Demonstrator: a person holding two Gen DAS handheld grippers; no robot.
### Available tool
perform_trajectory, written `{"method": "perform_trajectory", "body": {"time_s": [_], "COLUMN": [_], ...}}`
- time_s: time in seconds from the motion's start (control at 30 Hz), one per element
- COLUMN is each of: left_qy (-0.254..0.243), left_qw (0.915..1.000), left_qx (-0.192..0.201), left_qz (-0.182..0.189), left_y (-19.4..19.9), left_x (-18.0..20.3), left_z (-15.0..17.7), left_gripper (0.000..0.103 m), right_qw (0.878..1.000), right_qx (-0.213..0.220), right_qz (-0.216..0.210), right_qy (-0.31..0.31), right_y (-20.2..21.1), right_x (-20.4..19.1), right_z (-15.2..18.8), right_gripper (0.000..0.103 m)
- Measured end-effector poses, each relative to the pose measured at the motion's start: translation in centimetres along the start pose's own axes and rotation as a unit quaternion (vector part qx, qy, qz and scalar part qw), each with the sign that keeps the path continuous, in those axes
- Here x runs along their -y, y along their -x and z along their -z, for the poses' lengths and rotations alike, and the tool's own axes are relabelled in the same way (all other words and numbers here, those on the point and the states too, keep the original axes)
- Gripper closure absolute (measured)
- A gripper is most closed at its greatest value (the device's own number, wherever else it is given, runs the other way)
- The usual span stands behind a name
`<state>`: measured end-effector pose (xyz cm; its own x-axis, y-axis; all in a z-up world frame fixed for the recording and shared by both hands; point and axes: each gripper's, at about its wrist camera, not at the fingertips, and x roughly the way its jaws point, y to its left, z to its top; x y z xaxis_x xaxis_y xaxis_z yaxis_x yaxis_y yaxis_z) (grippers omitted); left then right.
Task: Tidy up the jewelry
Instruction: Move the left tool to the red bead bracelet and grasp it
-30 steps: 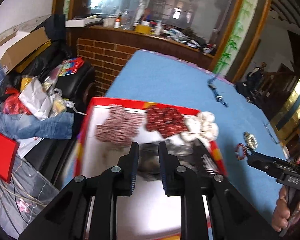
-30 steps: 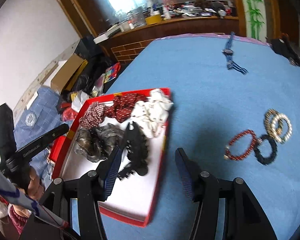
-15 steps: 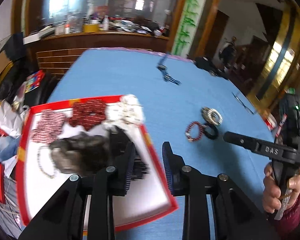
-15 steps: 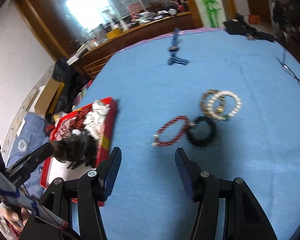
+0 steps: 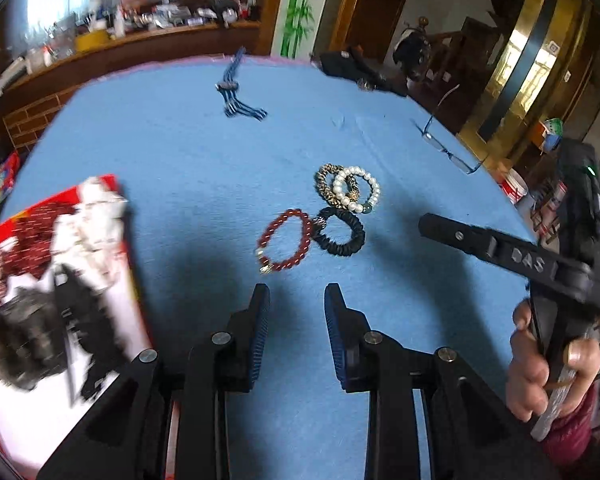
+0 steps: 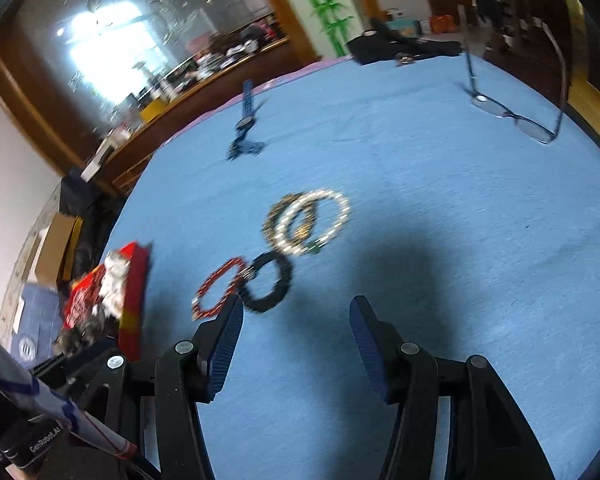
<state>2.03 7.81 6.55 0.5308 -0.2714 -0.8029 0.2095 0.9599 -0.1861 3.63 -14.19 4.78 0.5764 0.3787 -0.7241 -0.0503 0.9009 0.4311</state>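
Both tools are empty: my left tool (image 5: 296,312) has its pads slightly apart, my right tool (image 6: 296,332) spread wider. The red bracelet (image 5: 286,242) lies on the bench (image 5: 180,152) just ahead; I'd descend squarely over one side.

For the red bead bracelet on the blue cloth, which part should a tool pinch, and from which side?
Probably the red bead bracelet's left arc, coming from above with one finger inside the loop. It lies flat, and its right side touches the black scrunchie, so that side is crowded; the left arc has bare blue cloth around it.
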Motion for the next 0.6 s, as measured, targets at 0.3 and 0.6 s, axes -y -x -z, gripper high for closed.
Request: {"method": "perform_trajectory", "body": {"time_s": [0.3,0.6], "left_qy": [-0.017,-0.026], "left_qw": [0.9974,0.9941], "left_qx": [-0.067,-0.095], "left_qz": [-0.018,-0.047], "left_y": [-6.4,-9.6], "left_x": [1.2,0.7], "left_z": [-3.2,-4.3], "left_gripper": [0.077,0.080], "right_qw": [1.000,0.998], "right_qx": [0.013,0.000], "right_qz": [-0.021,-0.052], "right_qy": [-0.016,-0.032], "right_y": [-0.7,-0.9], "right_x": [2.1,2.6], "right_z": [-0.4,-0.4], "right_gripper": [0.043,0.043]}}
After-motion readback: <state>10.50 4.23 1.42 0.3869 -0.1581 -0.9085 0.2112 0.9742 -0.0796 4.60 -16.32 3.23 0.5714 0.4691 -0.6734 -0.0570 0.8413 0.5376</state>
